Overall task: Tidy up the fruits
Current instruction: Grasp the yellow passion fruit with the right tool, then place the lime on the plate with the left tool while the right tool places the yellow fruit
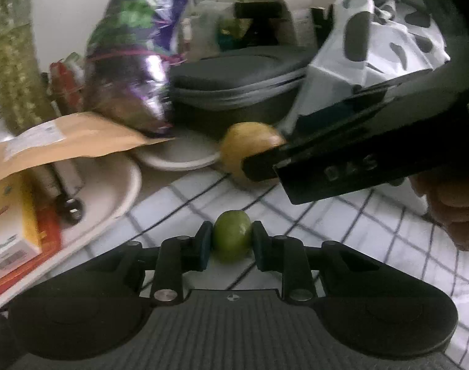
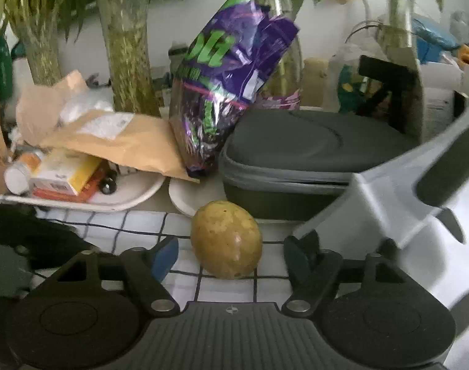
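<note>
In the left wrist view, the left gripper (image 1: 231,240) sits low in the centre of the frame with its two dark pads pressed against the sides of a small green lime (image 1: 232,236), pinching it over the white checked cloth (image 1: 373,246). Just above and to the right of centre, a yellow fruit (image 1: 249,148) (its kind is hard to tell, the skin is mottled) rests on the cloth, partly covered by the black body of the other tool reaching in from the right edge. A hand (image 1: 450,212) shows at the far right edge of that frame.

In the right wrist view, the right gripper (image 2: 231,256) is spread apart at the lower middle of the frame; the yellow fruit stands between its fingers on the cloth, and neither pad touches it, with a clear gap on each side.

Behind the fruit, at centre right, lies a closed grey case (image 2: 311,154). A purple snack bag (image 2: 228,86) leans upright at centre top. To the left, a white tray (image 2: 135,197) holds boxes and a brown envelope (image 2: 117,141), and plant stems (image 2: 126,46) rise in the upper left.
</note>
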Action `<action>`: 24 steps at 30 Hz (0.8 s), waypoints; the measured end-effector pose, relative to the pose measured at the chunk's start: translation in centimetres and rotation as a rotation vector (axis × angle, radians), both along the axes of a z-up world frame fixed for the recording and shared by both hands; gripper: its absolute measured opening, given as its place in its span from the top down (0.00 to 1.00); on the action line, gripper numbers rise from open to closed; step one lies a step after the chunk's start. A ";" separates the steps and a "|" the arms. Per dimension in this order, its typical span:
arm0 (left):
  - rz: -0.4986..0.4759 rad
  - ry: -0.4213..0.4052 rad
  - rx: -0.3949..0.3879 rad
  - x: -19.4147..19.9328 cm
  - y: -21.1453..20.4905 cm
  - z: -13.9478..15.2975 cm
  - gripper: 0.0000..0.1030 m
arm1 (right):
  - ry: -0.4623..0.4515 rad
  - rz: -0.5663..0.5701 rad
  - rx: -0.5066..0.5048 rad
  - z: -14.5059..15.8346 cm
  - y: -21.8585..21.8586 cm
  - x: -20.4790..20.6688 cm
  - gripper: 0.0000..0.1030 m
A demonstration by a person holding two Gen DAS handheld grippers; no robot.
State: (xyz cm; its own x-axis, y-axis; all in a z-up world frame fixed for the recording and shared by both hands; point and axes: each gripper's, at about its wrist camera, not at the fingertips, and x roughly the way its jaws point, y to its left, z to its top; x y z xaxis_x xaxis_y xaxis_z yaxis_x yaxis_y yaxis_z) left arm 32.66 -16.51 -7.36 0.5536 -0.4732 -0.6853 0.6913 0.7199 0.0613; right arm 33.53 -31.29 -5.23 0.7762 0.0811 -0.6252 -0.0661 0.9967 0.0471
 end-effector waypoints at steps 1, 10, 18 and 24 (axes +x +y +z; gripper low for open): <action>0.009 0.002 -0.003 0.2 0.6 0.1 0.74 | 0.004 0.004 -0.015 -0.4 0.4 0.4 0.31; 0.042 0.000 -0.006 -0.1 3.1 1.2 0.74 | 0.019 0.041 -0.113 -1.3 2.3 1.2 0.44; 0.054 -0.009 -0.023 -3.4 4.7 3.8 0.74 | 0.031 0.116 -0.092 1.0 4.1 -3.5 0.44; 0.063 0.006 -0.045 -7.2 6.8 6.0 0.74 | 0.008 0.158 -0.060 3.6 6.3 -8.7 0.44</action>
State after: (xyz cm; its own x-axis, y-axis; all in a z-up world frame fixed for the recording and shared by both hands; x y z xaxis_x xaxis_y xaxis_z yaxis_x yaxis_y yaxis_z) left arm 25.42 -9.75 -1.40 0.5790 -0.4680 -0.6676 0.6451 0.7637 0.0241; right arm 24.81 -24.95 -1.67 0.7516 0.1637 -0.6390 -0.2220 0.9750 -0.0113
